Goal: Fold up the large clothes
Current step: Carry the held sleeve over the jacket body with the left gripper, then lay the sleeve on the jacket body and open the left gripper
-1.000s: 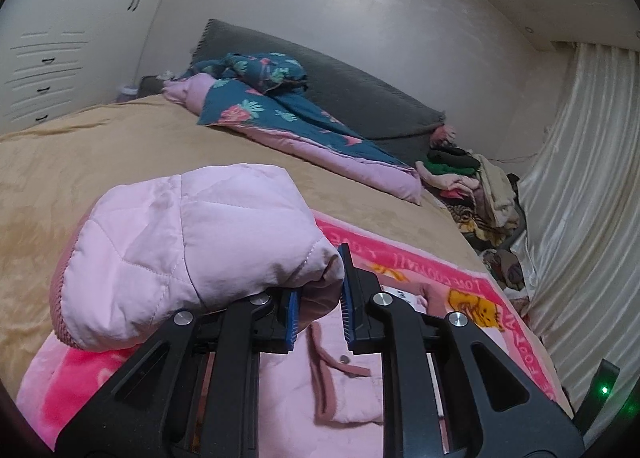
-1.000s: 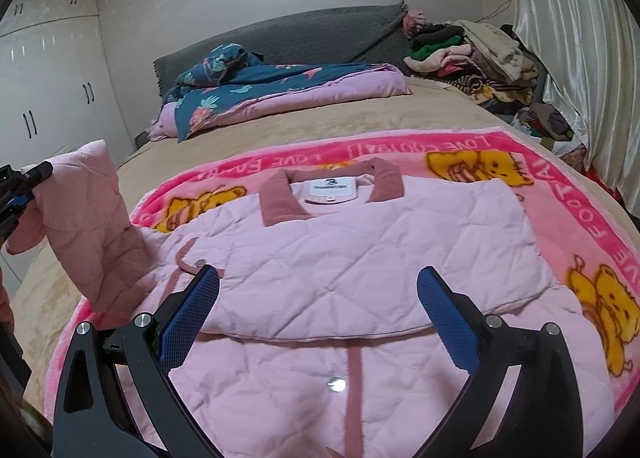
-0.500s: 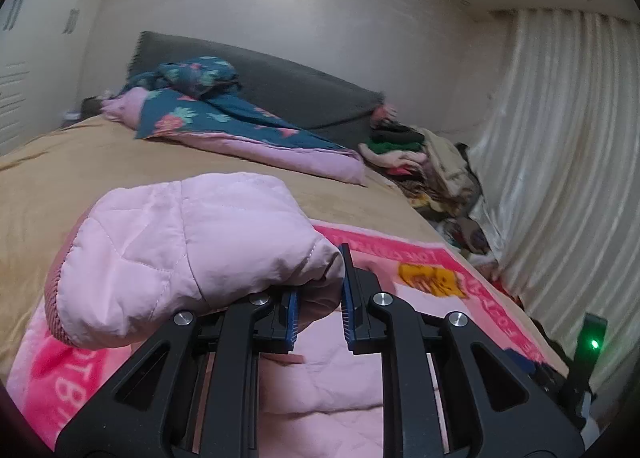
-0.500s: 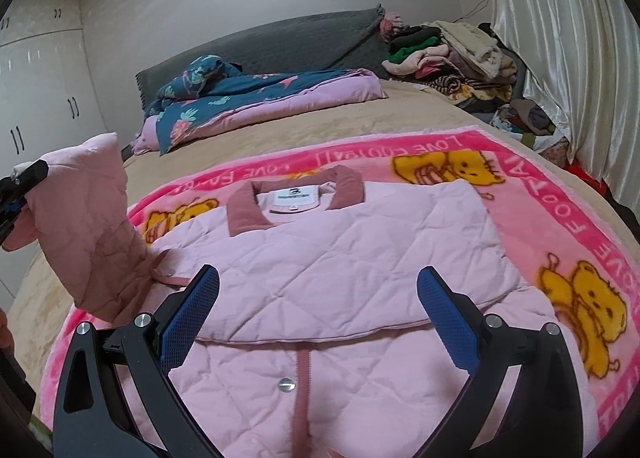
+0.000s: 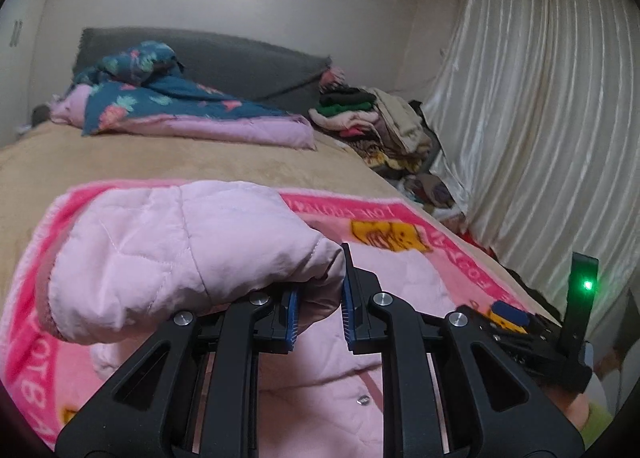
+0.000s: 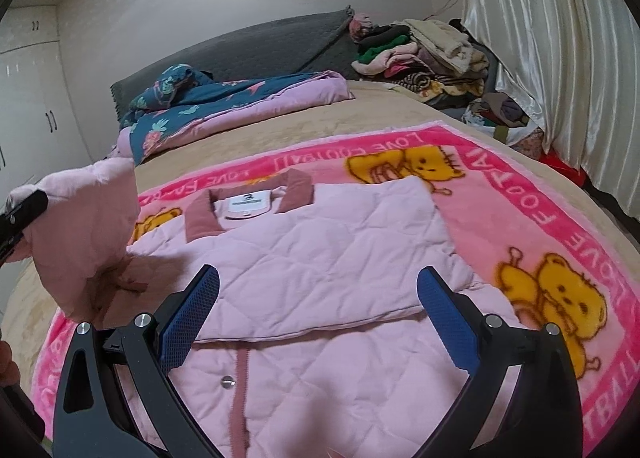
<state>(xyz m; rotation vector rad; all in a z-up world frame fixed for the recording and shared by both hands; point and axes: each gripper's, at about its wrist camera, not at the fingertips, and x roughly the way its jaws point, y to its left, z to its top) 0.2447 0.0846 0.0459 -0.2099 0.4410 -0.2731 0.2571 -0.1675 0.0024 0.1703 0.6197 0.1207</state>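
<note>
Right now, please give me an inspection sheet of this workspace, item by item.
Surface: bed with pink cartoon blanket spread on it.
Job's things: pink quilted jacket lies flat, one side already folded in; its sleeve is lifted.
Clutter: floral quilt near the headboard; clothes pile at the bedside.
Grippers: left gripper shut on the sleeve; right gripper open, empty, above the jacket.
Cables: nothing seen.
Surroundings: curtain, wardrobe.

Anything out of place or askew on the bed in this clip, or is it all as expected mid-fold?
Nothing looks damaged or spilled. The pink quilted jacket lies flat on the pink cartoon blanket, its one sleeve lifted in the shut left gripper. The right gripper hangs open above it. The clothes pile by the curtain is untidy.
</note>
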